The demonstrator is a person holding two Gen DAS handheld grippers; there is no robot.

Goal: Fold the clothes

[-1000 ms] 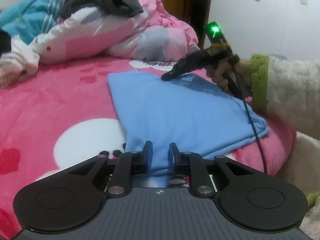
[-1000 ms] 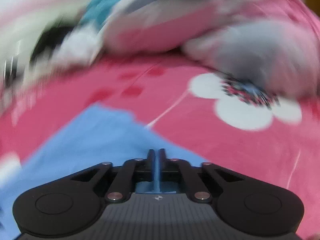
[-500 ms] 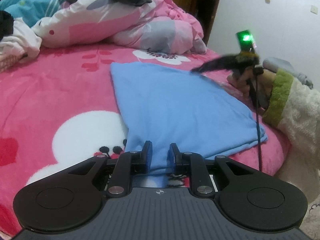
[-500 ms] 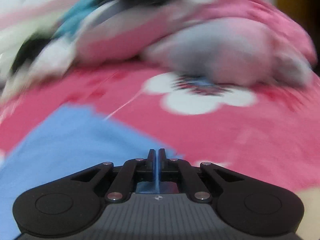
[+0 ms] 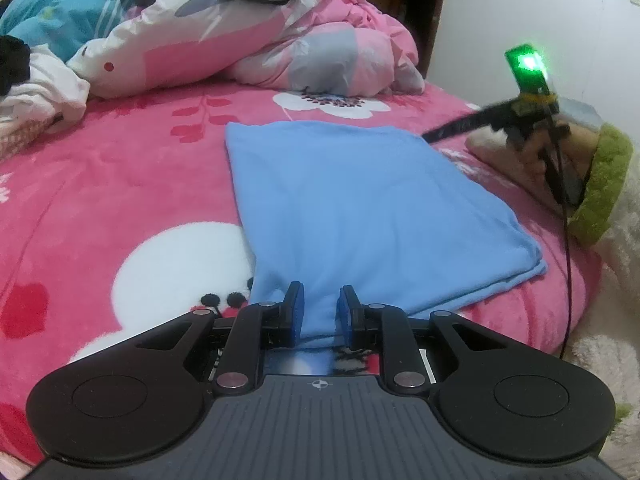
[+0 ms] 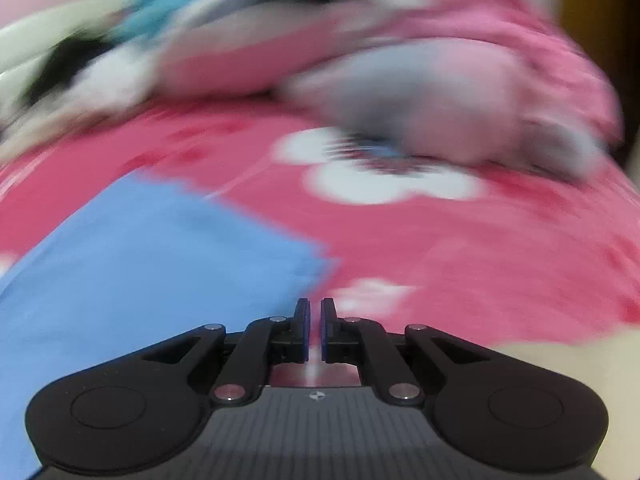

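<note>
While the pink bed cover (image 5: pixel 120 184) lies smooth, the folded blue garment (image 5: pixel 360 208) rests flat at its centre, so I'd square the edges before any further fold. The left gripper (image 5: pixel 319 312) pinches the near hem at six o'clock, jaws narrowly apart around cloth. The right gripper (image 6: pixel 316 326), off the garment's two-o'clock corner, is nearly closed and empty.

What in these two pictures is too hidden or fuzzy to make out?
- Left wrist view: the blue cloth's near corner is hidden behind the left gripper.
- Left wrist view: the right gripper is motion-blurred; its jaws are unreadable there.
- Right wrist view: the bedding pile is smeared by motion blur.
</note>
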